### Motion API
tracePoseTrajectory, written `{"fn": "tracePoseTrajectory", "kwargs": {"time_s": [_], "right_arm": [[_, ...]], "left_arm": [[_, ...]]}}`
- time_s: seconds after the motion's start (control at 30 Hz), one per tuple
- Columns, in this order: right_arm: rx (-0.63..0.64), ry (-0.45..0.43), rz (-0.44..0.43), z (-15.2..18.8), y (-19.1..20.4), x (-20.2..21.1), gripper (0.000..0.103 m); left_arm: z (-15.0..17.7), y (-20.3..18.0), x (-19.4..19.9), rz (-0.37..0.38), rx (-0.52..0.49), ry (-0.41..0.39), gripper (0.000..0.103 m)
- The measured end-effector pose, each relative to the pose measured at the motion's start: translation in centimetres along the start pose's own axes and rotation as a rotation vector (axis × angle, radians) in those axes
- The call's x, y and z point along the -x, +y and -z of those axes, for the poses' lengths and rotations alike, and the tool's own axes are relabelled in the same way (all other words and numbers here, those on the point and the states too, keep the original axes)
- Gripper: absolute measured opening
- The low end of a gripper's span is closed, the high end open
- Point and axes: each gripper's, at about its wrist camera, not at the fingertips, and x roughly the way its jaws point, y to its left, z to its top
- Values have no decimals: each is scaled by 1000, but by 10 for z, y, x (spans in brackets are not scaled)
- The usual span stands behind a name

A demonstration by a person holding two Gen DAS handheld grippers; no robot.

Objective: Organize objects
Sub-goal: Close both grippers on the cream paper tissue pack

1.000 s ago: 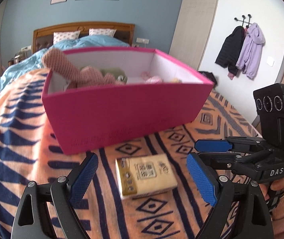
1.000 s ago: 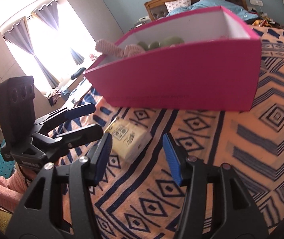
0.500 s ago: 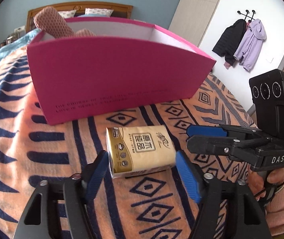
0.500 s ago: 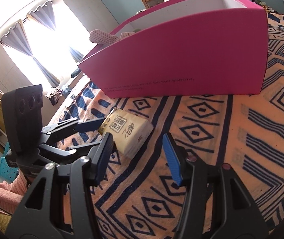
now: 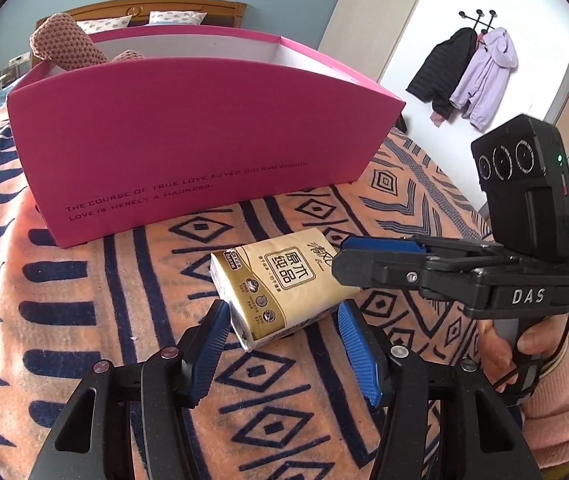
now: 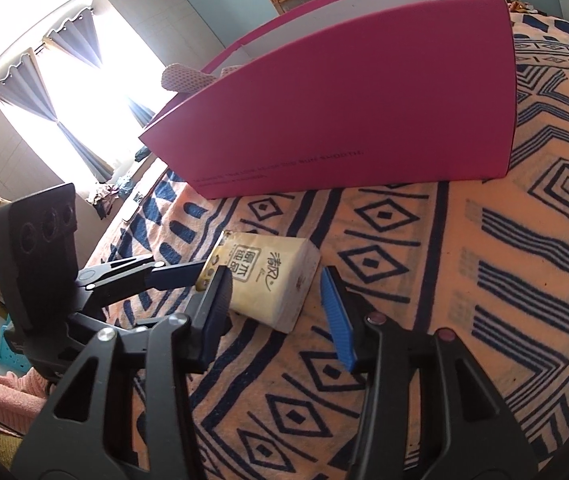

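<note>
The left gripper has its jaws spread wide, 1 blue pad on each side of the near end of the tissue pack. The left pad sits just beside the pack's corner; whether it touches cannot be told, and the right pad stands clear of it. The right gripper is also open, its 2 fingers flanking the same pack from the other direction: in the right wrist view the dark left finger overlaps the pack's edge while the blue right pad is apart from it. In the left wrist view the right gripper's fingers lie across the pack's far right corner.

The tissue pack is a tan soft packet with Chinese characters on its top face. It lies flat on the orange blanket with dark blue geometric patterns, in front of the pink box and apart from it.

The pink box stands open-topped on the blanket, its near wall printed with 2 lines of small text. A knitted brownish-pink plush toy pokes above the box's left rim; the rest of the contents are hidden by the wall.

Beyond the box are a wooden headboard and 2 pillows; 2 jackets hang on wall hooks to the right.
</note>
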Motion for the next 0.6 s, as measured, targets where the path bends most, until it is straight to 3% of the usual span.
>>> {"fn": "tracePoseTrajectory", "kwargs": {"time_s": [0.13, 0.6], "right_arm": [[-10, 8, -4, -1, -3, -2, 49], [-9, 34, -9, 0, -5, -11, 37]], "left_arm": [[-1, 5, 0, -1, 25, 6, 48], [-2, 7, -3, 0, 45, 20, 46]]}}
